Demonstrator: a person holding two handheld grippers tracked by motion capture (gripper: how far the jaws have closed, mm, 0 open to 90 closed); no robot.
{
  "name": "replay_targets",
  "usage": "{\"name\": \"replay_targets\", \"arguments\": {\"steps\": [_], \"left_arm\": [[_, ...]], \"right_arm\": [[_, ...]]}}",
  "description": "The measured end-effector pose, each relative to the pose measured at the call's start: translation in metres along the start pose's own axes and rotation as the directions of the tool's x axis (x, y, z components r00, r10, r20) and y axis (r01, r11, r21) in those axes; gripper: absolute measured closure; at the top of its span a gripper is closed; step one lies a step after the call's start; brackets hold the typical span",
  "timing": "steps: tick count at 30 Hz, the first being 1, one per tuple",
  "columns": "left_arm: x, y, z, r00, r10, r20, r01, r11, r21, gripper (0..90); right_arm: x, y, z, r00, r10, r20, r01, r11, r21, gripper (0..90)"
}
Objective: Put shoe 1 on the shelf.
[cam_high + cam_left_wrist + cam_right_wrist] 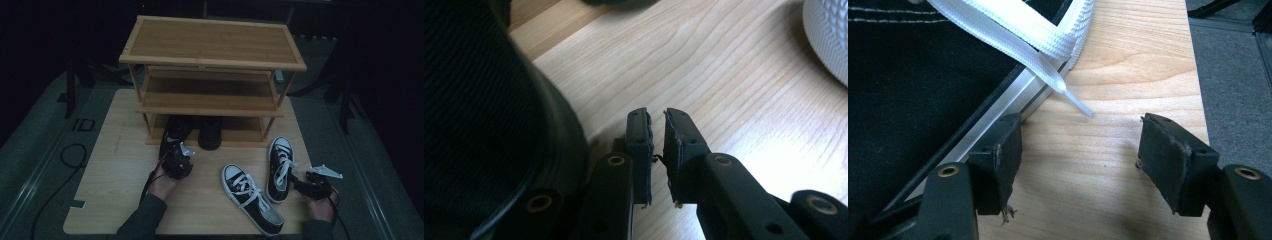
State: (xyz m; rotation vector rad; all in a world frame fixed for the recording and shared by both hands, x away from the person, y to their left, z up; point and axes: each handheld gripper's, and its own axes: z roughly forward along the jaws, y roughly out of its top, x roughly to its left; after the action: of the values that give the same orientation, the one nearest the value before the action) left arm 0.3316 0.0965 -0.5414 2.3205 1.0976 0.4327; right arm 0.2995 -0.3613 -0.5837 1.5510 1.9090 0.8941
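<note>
Two grippers [179, 159] [300, 184] beside black sneakers [278, 168]

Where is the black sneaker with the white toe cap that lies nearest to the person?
In the high view, the sneaker lies on the table right of centre, toe pointing up-left, between the left gripper and the second sneaker.

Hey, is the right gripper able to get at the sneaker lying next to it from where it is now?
Probably yes: the right gripper is open beside the sneaker, one jaw by its sole, only bare table between the jaws.
</note>
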Motion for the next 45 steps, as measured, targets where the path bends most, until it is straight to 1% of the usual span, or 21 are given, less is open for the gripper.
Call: {"name": "replay_targets", "arguments": {"steps": [3,7,10,14,16,23,28,31,33,34,38,45], "left_arm": [[0.003,-0.006,-0.003,0.9999,-0.014,-0.001,0.014,0.9999,-0.006,80.2],[0.006,-0.011,-0.007,0.9998,-0.018,-0.010,0.018,0.9998,-0.004,80.2],[0.010,-0.019,-0.014,0.9992,-0.033,-0.023,0.033,0.9993,-0.016,79.9],[0.013,-0.024,-0.020,0.9985,-0.044,-0.032,0.044,0.9988,-0.023,79.5],[0.015,-0.028,-0.023,0.9980,-0.048,-0.042,0.047,0.9986,-0.023,79.4],[0.021,-0.036,-0.027,0.9961,-0.063,-0.062,0.062,0.9979,-0.019,79.2],[0.025,-0.041,-0.026,0.9952,-0.070,-0.069,0.070,0.9976,-0.002,79.2],[0.026,-0.043,-0.025,0.9950,-0.075,-0.065,0.076,0.9971,0.004,79.2],[0.027,-0.045,-0.024,0.9943,-0.079,-0.072,0.079,0.9968,0.010,79.2],[0.028,-0.047,-0.023,0.9934,-0.080,-0.082,0.083,0.9963,0.023,79.1],[0.032,-0.049,-0.022,0.9913,-0.090,-0.095,0.094,0.9950,0.034,79.0],[0.038,-0.050,-0.018,0.9875,-0.107,-0.116,0.113,0.9927,0.042,78.6]], "right_arm": [[0.000,0.000,0.000,1.0000,0.000,0.001,0.000,1.000,0.000,33.3],[0.000,0.000,0.000,1.0000,0.001,0.002,-0.001,1.000,0.000,33.3],[0.000,0.000,0.000,1.0000,0.002,0.002,-0.002,1.000,0.000,33.3],[0.001,0.000,0.000,1.0000,0.003,0.004,-0.003,1.000,0.001,33.5],[0.001,0.000,0.000,1.0000,-0.002,0.001,0.002,1.000,-0.001,35.5],[0.002,-0.001,-0.001,0.9997,-0.019,-0.015,0.019,1.000,-0.008,41.8],[0.002,-0.001,-0.001,0.9996,-0.021,-0.018,0.021,1.000,-0.009,42.4],[0.002,-0.001,-0.001,0.9996,-0.020,-0.019,0.020,1.000,-0.009,42.4],[0.002,-0.001,-0.001,0.9996,-0.020,-0.019,0.020,1.000,-0.009,42.5],[0.002,-0.001,-0.001,0.9996,-0.020,-0.019,0.020,1.000,-0.009,42.5],[0.002,-0.001,-0.001,0.9996,-0.019,-0.019,0.019,1.000,-0.009,42.4],[0.002,-0.001,-0.001,0.9997,-0.017,-0.018,0.017,1.000,-0.009,42.4]]}}
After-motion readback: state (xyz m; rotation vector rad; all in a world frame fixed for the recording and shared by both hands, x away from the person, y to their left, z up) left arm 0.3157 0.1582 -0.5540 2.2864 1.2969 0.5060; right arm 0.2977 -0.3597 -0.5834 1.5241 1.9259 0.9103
